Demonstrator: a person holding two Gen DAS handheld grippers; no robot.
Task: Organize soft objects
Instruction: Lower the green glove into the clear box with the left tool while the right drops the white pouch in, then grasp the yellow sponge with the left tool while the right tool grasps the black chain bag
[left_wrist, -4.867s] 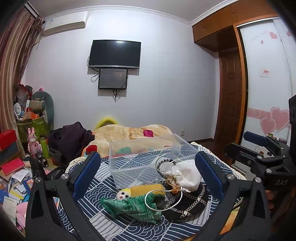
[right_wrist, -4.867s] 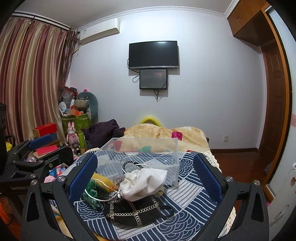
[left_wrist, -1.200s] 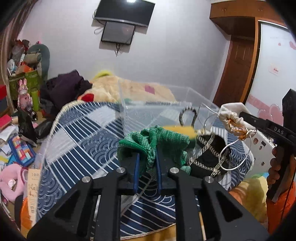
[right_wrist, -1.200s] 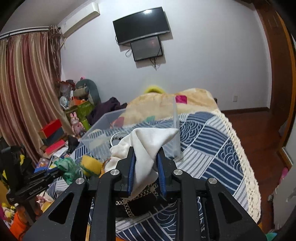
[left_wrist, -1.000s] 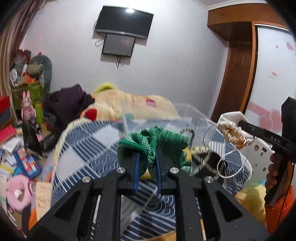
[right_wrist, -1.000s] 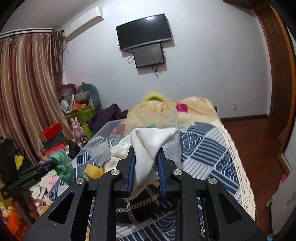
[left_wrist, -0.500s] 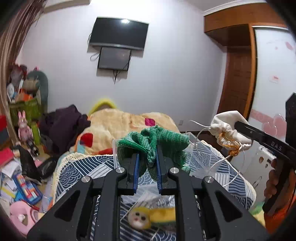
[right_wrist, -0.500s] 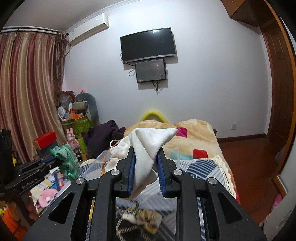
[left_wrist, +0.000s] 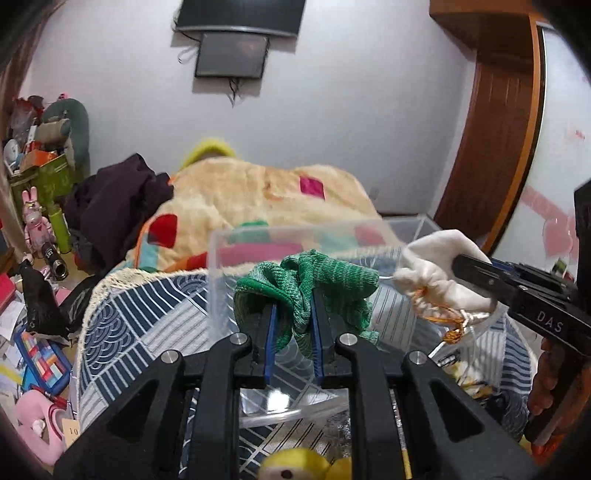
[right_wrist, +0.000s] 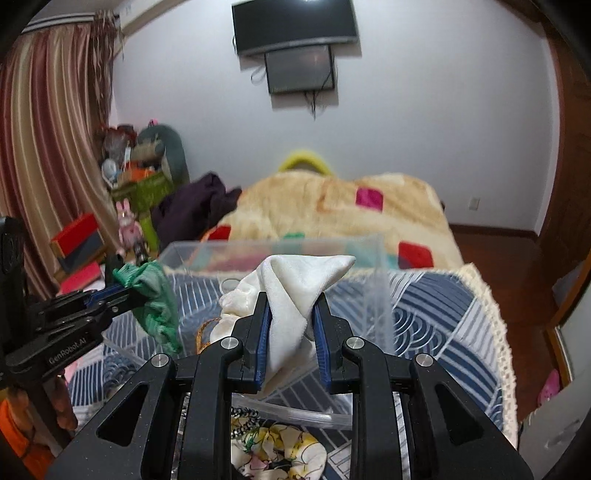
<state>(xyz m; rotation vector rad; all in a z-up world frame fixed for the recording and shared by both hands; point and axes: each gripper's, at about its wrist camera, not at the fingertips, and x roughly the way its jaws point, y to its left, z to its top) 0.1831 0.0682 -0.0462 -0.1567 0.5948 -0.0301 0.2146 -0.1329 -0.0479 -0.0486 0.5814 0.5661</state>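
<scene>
Pinching a crumpled green knitted cloth (left_wrist: 310, 284) at frame centre, left gripper (left_wrist: 293, 314) clenched tight, held above the clear plastic storage box (left_wrist: 229, 280). Clamping a white drawstring fabric pouch (right_wrist: 295, 291), right gripper (right_wrist: 290, 314) narrowed onto it, also over that box, mid-frame.

green knit cloth (left_wrist: 306, 284) | white pouch (right_wrist: 295, 291) | bedspread (right_wrist: 436, 306) blue-white, seemingly wave-patterned

"DAS" on right gripper (left_wrist: 461, 264); "GenRobot.AI" on left gripper (right_wrist: 122, 290)
</scene>
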